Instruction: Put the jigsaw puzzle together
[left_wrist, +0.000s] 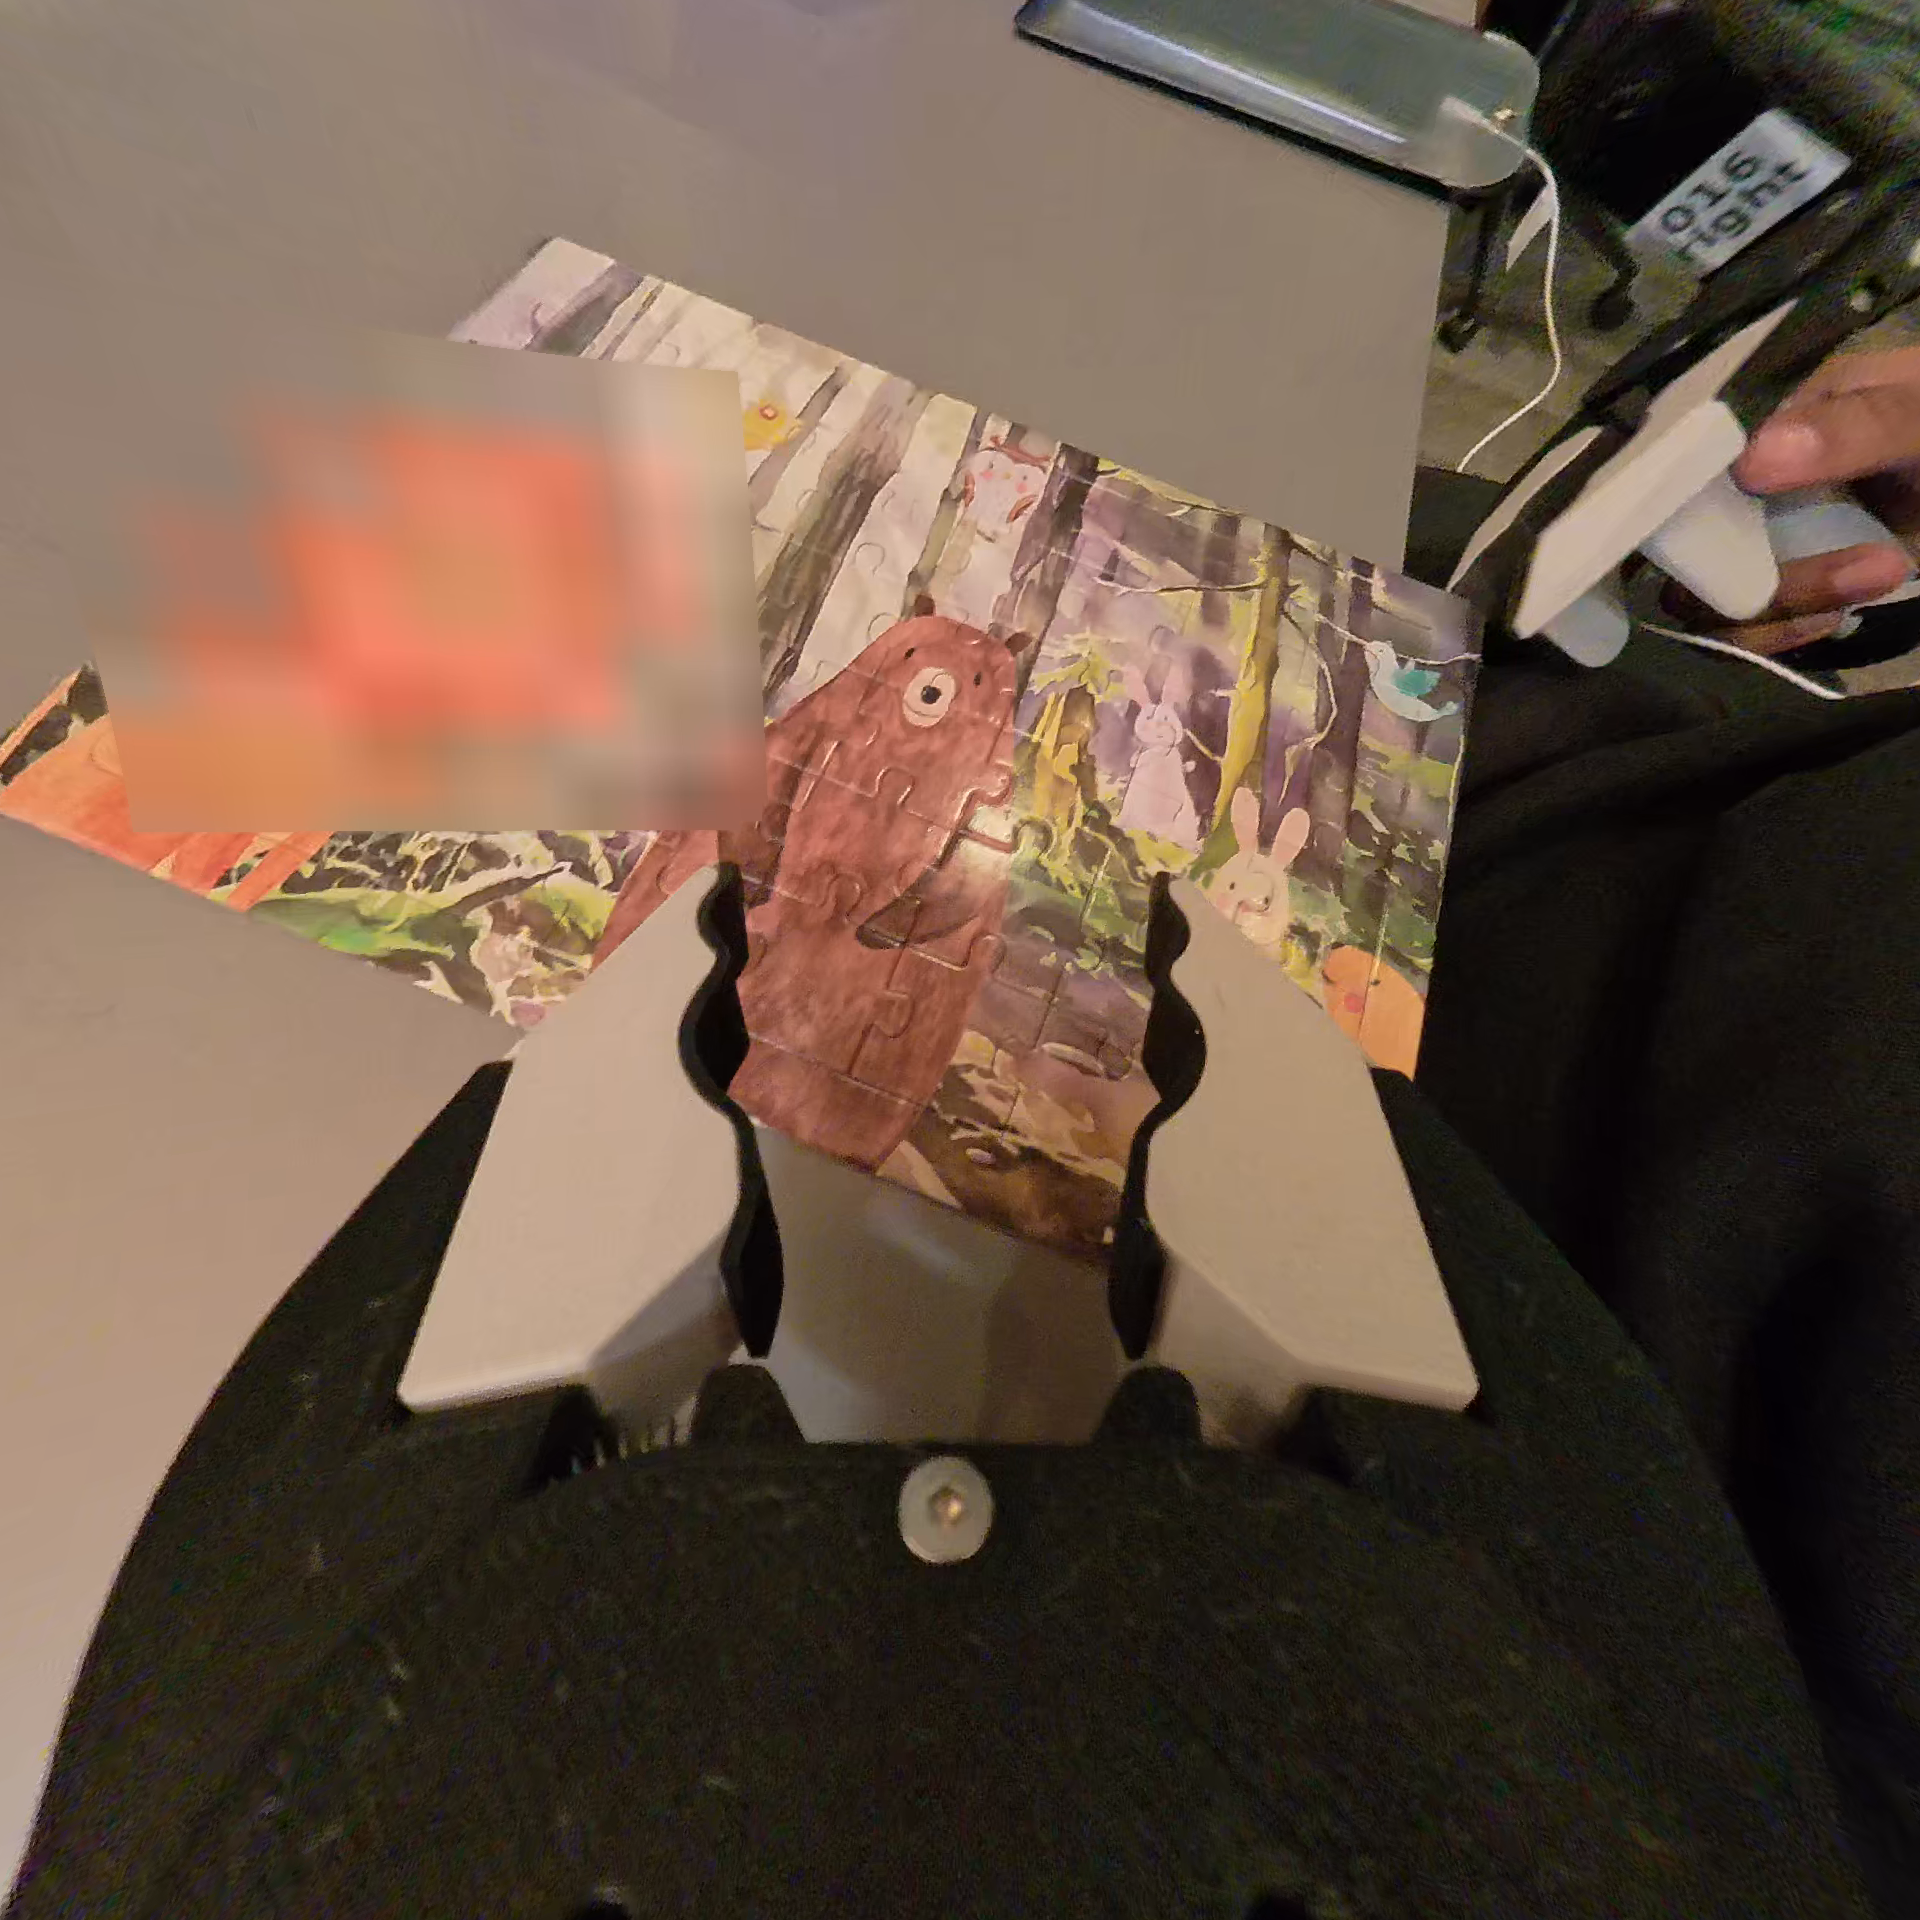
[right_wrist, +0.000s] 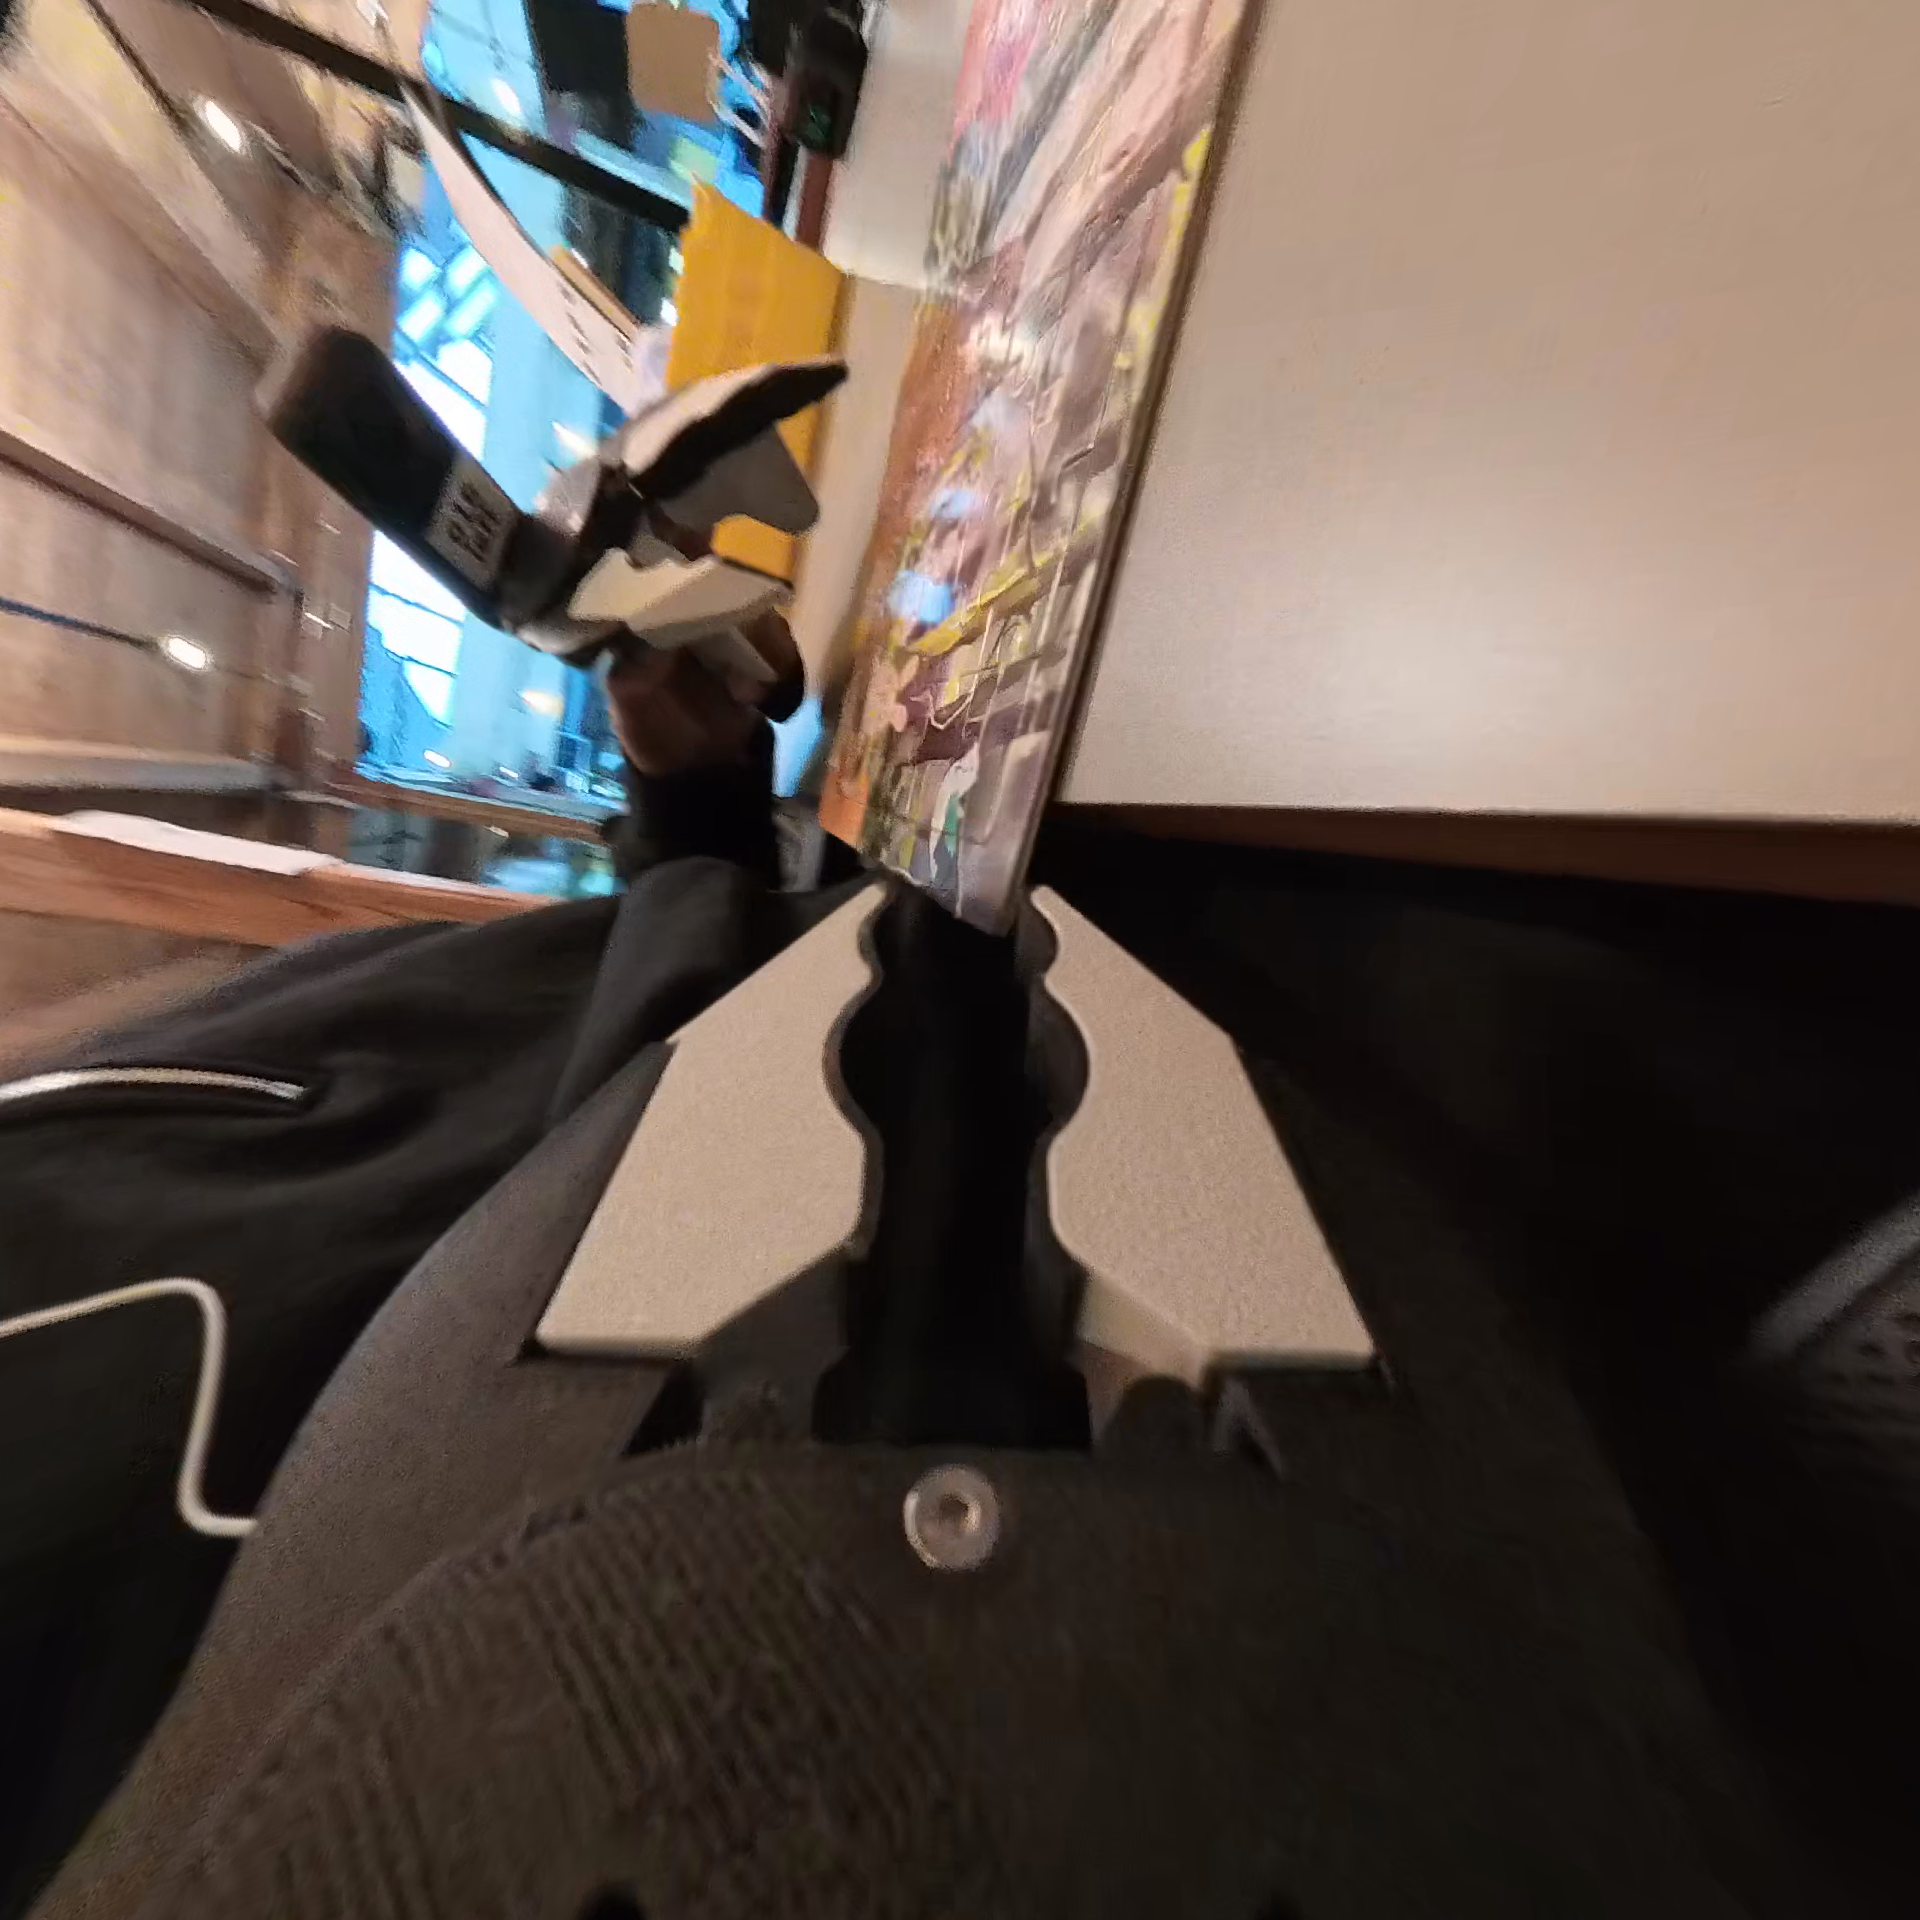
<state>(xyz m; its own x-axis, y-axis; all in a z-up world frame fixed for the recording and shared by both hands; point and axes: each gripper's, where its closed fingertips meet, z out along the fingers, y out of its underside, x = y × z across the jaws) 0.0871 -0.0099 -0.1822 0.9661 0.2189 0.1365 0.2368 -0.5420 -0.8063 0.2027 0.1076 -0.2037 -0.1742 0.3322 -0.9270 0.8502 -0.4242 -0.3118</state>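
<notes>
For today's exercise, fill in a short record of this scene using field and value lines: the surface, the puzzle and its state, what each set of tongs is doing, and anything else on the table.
surface: grey table
puzzle: jigsaw puzzle, a forest picture with a brown bear, lying flat; the visible part looks assembled, part is hidden by a blur patch
puzzle position: its corner overhangs the table's near edge
left tongs: open, empty, above the bear
right tongs: open, empty, at the puzzle's overhanging corner
other item: flat grey device with a white cable, at the table's far edge

Left view above puzzle (left_wrist: 1143, 727); right view rolled, edge-on, near.
</notes>
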